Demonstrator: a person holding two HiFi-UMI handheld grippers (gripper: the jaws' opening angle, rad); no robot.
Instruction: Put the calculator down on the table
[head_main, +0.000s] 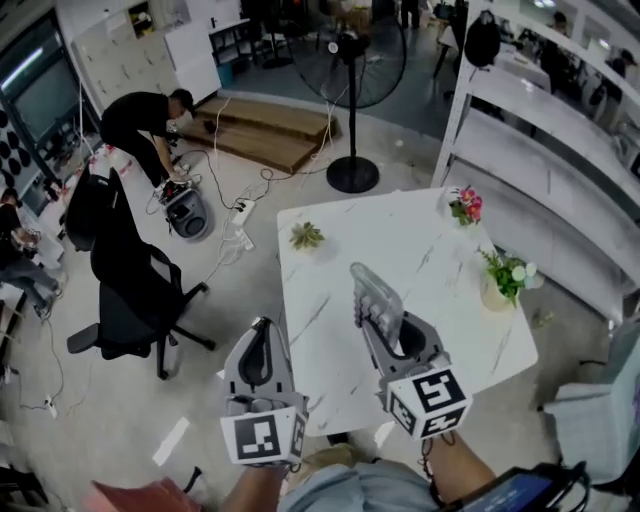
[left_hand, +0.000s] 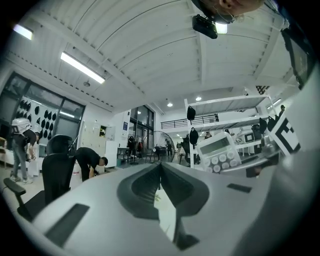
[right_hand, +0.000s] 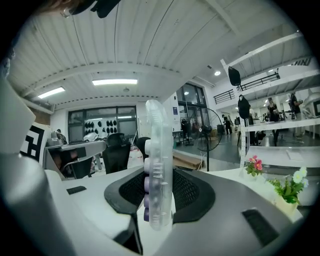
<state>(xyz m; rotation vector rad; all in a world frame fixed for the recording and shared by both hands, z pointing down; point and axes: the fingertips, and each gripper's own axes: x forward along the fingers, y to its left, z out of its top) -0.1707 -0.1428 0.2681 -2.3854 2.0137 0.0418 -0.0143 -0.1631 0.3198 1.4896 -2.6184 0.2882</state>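
My right gripper (head_main: 383, 325) is shut on the calculator (head_main: 375, 295), a clear plastic one with purple keys. It stands on edge between the jaws (right_hand: 159, 175) and sticks out ahead of them over the near part of the white marble table (head_main: 440, 260). The calculator hangs above the tabletop, not resting on it. My left gripper (head_main: 262, 330) is shut with nothing in it, just off the table's near left corner above the floor. In the left gripper view the jaws (left_hand: 160, 167) meet, and the calculator's keypad (left_hand: 219, 152) shows to the right.
On the table stand a small green plant (head_main: 306, 236) at the far left, pink flowers (head_main: 466, 205) at the far right and a potted plant (head_main: 505, 275) by the right edge. A black office chair (head_main: 130, 290), a standing fan (head_main: 352, 172) and a crouching person (head_main: 145, 120) are on the floor.
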